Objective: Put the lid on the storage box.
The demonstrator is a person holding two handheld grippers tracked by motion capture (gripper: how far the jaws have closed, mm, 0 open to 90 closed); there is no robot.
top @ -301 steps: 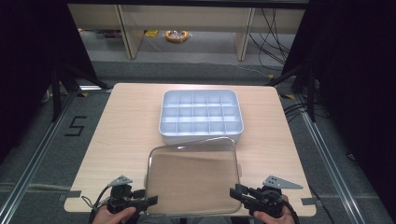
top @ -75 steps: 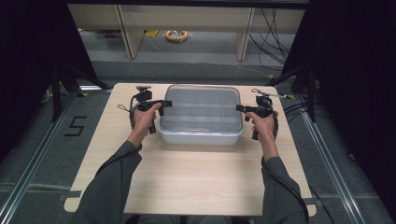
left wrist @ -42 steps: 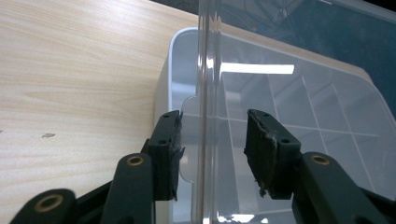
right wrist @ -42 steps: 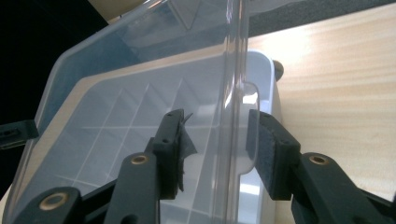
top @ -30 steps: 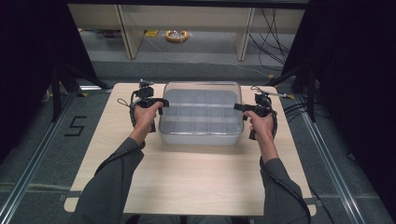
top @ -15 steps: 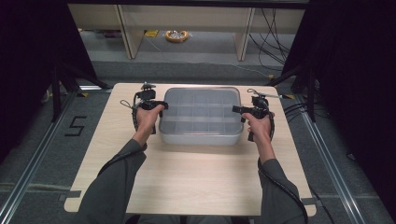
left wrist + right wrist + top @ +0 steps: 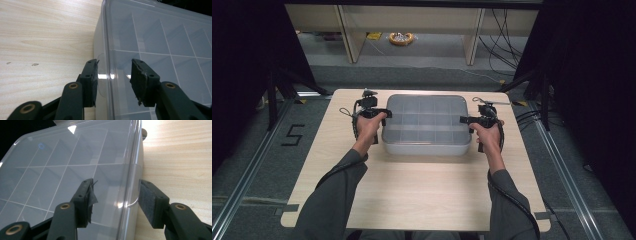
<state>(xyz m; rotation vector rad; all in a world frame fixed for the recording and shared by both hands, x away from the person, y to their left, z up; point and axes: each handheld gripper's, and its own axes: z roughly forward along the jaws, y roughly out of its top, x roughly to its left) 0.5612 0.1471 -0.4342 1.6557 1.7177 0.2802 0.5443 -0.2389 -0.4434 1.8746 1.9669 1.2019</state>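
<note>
- The see-through box point(image 7: 427, 125) has little square rooms inside; it sits flat at the far end of the table
- Its clear lid point(image 7: 160, 37) is on top

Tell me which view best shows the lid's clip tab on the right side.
The right gripper view: the tab sits large between that gripper's jaws. The high view gives the whole lid but no tab detail; the left gripper view shows the lid's opposite edge.
</note>
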